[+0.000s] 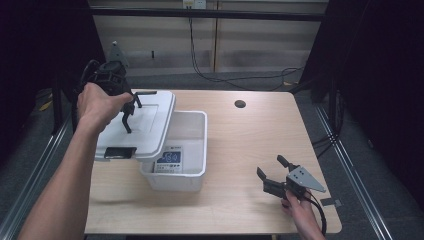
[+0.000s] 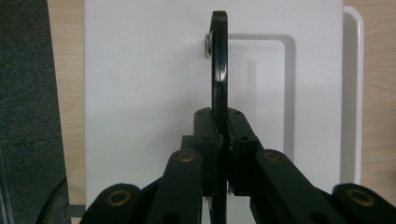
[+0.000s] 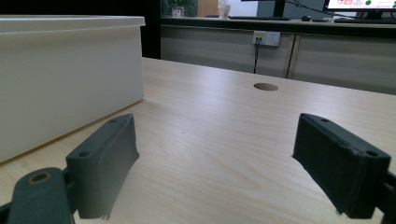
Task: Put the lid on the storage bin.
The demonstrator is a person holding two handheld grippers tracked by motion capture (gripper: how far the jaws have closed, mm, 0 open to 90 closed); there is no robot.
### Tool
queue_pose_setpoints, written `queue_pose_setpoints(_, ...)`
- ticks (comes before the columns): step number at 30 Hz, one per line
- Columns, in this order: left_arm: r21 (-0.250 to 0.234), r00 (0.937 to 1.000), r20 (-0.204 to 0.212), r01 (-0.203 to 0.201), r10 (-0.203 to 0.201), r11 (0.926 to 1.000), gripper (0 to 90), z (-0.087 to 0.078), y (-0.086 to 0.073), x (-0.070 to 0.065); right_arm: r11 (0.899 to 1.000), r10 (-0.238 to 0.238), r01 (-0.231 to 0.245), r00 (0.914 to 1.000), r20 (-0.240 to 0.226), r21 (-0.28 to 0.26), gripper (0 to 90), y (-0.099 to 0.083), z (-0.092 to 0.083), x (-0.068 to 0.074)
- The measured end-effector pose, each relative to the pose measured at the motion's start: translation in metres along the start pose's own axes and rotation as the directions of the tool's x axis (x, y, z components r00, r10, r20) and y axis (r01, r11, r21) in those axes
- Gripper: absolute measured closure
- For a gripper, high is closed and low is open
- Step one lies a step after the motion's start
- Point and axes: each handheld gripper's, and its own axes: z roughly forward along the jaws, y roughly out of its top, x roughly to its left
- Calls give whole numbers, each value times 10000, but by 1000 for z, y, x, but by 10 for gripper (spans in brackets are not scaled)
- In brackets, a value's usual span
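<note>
My left gripper [image 2: 223,140] has its jaws pinching the black handle [image 2: 218,70] of a white lid [image 1: 145,125], held tilted over the left edge of the open white bin [image 1: 192,150] (a small device [image 1: 167,161] lies inside). My right gripper [image 1: 274,176] rests low over the worktop [image 1: 250,145], jaws spread.

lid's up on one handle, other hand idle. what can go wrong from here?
1. The left gripper pinches just the thin black handle, so the white lid could swing or slip out.
2. The lid hangs tilted over the open bin; dropped, it may hit the device inside.
3. The right gripper is open, away from the bin, so nothing steadies it.
</note>
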Motion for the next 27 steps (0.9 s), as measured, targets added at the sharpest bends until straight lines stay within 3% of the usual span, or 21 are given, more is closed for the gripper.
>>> queue_pose_setpoints(10,-52,9991,159,398,-397,9992,848,2,1,-3,10000,23,-23,10000,29,-9,126,0,0,0)
queue_pose_setpoints(18,-45,9970,7,776,-776,9970,848,8,0,-13,10000,46,-46,10000,11,-26,126,0,0,0)
queue_pose_setpoints(25,182,9979,-186,623,-619,9979,848,22,-1,-28,10000,75,-74,10000,35,-32,126,0,0,0)
queue_pose_setpoints(27,175,9982,-34,591,-591,9981,848,25,-1,-35,10000,65,-65,10000,33,-40,126,0,0,0)
